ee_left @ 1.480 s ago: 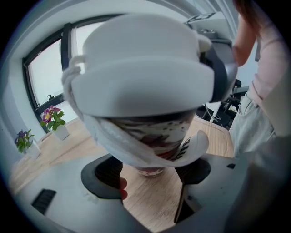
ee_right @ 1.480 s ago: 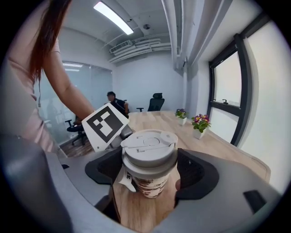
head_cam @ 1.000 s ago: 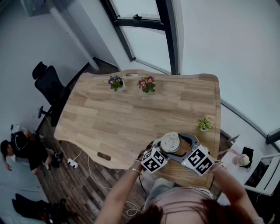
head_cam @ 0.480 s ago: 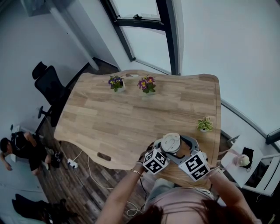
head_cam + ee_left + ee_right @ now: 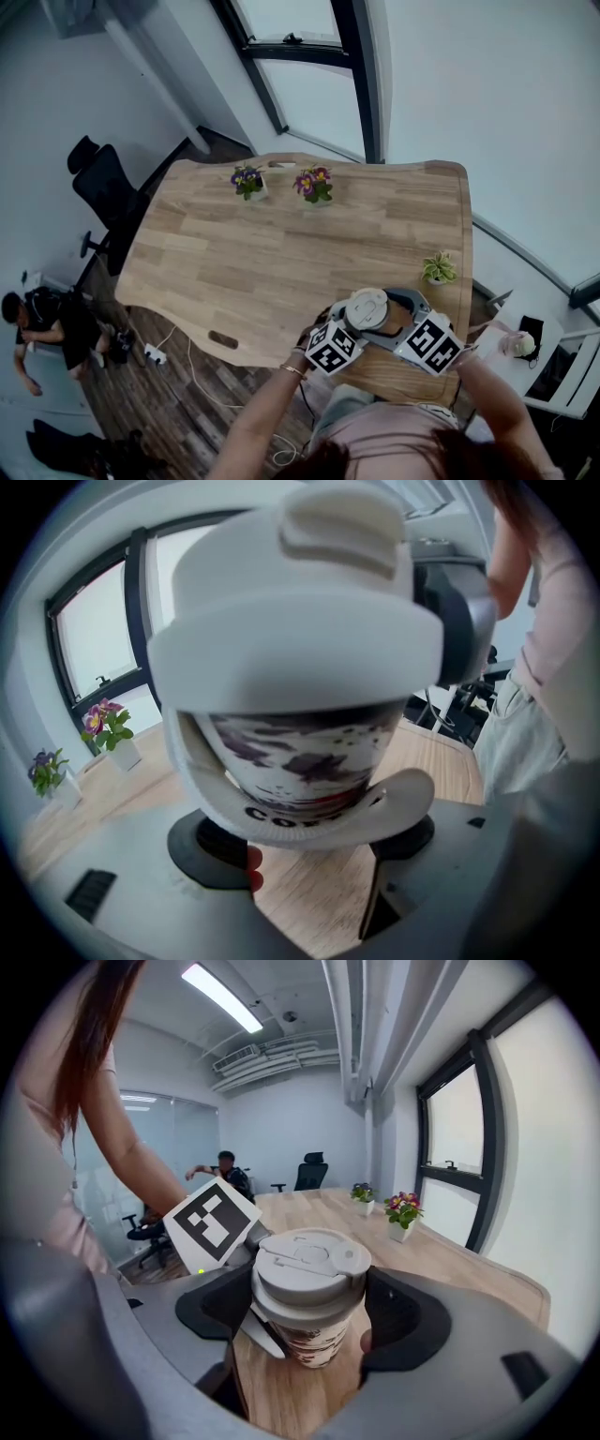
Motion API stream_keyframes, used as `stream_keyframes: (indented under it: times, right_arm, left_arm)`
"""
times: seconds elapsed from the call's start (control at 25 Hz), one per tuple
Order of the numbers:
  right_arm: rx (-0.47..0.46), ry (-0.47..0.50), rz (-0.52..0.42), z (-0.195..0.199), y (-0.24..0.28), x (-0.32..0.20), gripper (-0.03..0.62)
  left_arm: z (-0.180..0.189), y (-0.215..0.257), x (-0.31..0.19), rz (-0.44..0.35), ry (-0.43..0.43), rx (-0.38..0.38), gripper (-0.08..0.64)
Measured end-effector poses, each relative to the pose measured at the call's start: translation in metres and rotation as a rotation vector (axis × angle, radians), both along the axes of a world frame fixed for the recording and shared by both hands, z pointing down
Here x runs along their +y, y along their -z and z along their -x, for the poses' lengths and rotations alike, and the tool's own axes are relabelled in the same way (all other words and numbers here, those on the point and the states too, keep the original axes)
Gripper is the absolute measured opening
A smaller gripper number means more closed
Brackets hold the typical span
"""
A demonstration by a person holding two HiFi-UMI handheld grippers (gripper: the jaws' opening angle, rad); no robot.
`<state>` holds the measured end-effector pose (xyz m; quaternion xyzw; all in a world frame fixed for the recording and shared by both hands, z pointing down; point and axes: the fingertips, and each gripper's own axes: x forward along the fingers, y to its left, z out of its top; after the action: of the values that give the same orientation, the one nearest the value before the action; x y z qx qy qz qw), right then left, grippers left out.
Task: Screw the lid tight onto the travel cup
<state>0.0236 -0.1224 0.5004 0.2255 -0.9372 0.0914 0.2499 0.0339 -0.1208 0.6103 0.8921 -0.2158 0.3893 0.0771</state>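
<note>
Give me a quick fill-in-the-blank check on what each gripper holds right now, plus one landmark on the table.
1. The right gripper is shut on the white ____ with the flip tab.
2. The left gripper is shut on the printed ____ underneath it.
3. The green plant stands alone near the table's ____ edge.

Missing words: lid; cup; right.
</note>
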Motion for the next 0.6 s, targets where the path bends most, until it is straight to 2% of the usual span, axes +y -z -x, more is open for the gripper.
stream_keyframes:
  times: [0.16,0.24,0.4,0.6]
  right_arm:
    - [-0.021,-0.179,-0.031,-0.0016,-0.0004,-0.0017,0.359]
    - [-0.023,-0.202,-0.028,-0.0009,-0.0015,-0.0017,0.359]
    - [-0.005,-0.093,0.015,-0.0010,-0.0013,0.0000,0.359]
    - [0.025,0.060,-0.005,-0.0026,0.0008,-0.0013,0.359]
  left_arm:
    - [-0.0003,-0.0003,-0.0021,-0.011,0.048,0.006,0.341]
    - [-0.0004,-0.0004,-0.0024,-0.009,0.044,0.010,0.341]
    - [-0.0008,-0.0009,-0.0018,0.000,-0.004,0.006,0.341]
    - [-0.0018,-0.0013,-0.0009,0.009,-0.037,0.001,0.341]
